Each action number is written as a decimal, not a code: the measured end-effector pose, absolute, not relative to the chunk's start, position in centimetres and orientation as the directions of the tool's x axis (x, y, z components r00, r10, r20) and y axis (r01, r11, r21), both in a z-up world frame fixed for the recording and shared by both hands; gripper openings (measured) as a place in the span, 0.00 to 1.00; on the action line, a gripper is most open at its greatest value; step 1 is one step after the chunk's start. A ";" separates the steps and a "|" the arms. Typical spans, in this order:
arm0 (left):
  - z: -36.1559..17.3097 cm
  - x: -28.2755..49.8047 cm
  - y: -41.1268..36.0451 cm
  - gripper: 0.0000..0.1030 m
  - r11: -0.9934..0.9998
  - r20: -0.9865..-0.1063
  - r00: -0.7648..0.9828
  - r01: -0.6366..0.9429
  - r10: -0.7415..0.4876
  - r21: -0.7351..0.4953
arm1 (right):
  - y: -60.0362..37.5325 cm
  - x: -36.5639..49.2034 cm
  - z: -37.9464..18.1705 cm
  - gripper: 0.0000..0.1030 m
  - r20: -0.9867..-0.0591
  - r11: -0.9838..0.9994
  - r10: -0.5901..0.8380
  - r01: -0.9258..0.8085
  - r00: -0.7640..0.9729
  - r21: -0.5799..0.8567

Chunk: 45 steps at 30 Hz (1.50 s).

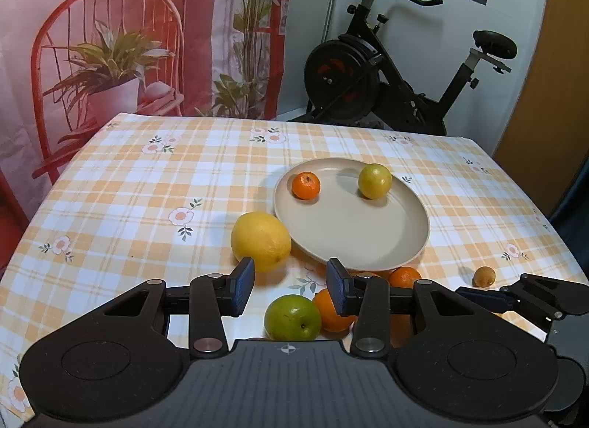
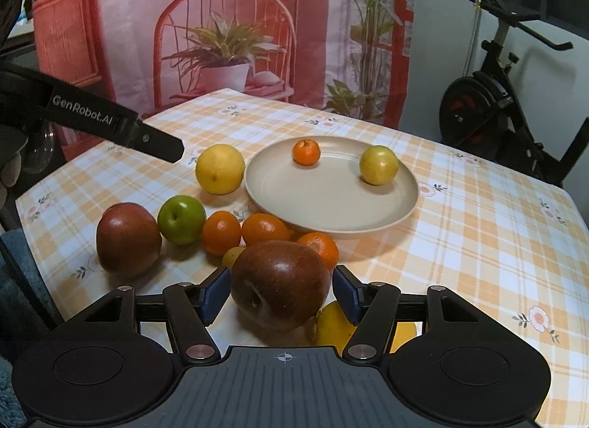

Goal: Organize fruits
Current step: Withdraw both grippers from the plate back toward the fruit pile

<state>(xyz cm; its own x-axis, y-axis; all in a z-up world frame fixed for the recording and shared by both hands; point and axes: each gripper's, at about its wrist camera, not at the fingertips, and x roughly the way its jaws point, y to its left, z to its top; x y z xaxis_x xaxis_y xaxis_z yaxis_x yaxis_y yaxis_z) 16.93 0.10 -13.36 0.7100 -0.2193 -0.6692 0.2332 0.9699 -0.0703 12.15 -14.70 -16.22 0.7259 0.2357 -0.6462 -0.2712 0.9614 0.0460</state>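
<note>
**Between the right jaws: red apple, grip unconfirmed**

Right gripper [image 2: 279, 291] brackets the dark red apple [image 2: 280, 282]; pad contact cannot be told. Left gripper [image 1: 291, 290] hangs wide open, empty. Risk: the smooth apple slips, scattering the mandarins [image 2: 265, 229] beside the beige plate [image 2: 368, 223].

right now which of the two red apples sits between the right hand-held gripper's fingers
The nearer red apple, right between the right hand-held gripper fingers. The other red apple lies apart to the left, beside the green apple.
</note>
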 end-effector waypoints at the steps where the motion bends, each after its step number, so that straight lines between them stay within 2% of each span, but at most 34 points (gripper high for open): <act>1: -13.4 17.0 0.1 0.44 0.970 -0.671 0.708 0.233 -0.220 -0.071 | -14.7 12.2 -16.3 0.56 -0.648 0.961 0.237 -0.273 0.723 0.046; 8: -13.8 17.1 0.3 0.44 0.971 -0.681 0.699 0.225 -0.218 -0.080 | -13.8 12.8 -16.8 0.59 -0.659 0.944 0.227 -0.328 0.717 -0.032; 12: -13.8 16.9 0.5 0.44 0.971 -0.678 0.701 0.220 -0.221 -0.090 | -13.1 13.0 -17.1 0.64 -0.668 0.932 0.221 -0.356 0.711 -0.071; 20: -14.3 16.7 0.6 0.44 0.969 -0.685 0.689 0.220 -0.237 -0.114 | -11.9 13.1 -18.2 0.62 -0.688 0.897 0.159 -0.395 0.708 -0.199; 24: -14.2 16.6 0.8 0.44 0.968 -0.680 0.693 0.219 -0.241 -0.120 | -11.7 13.3 -18.4 0.62 -0.694 0.888 0.156 -0.407 0.703 -0.213; 35: -14.3 16.6 1.1 0.44 0.968 -0.679 0.691 0.214 -0.247 -0.134 | -12.7 14.5 -17.4 0.62 -0.749 0.906 0.245 -0.420 0.616 -0.050; 42: -14.3 16.6 1.2 0.44 0.966 -0.680 0.687 0.216 -0.255 -0.144 | -13.8 15.1 -17.0 0.62 -0.778 0.895 0.370 -0.420 0.507 0.152; 45: -14.4 16.5 1.0 0.44 0.964 -0.681 0.684 0.222 -0.261 -0.147 | -13.9 15.4 -16.8 0.62 -0.780 0.884 0.403 -0.425 0.478 0.196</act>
<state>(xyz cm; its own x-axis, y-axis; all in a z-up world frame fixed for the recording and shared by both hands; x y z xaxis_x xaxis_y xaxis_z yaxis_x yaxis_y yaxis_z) 16.55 1.04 -14.36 0.6837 -0.2613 -0.6814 0.2223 0.9639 -0.1465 15.36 -13.89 -16.78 0.4784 0.4026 -0.7804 -0.4247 0.8839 0.1957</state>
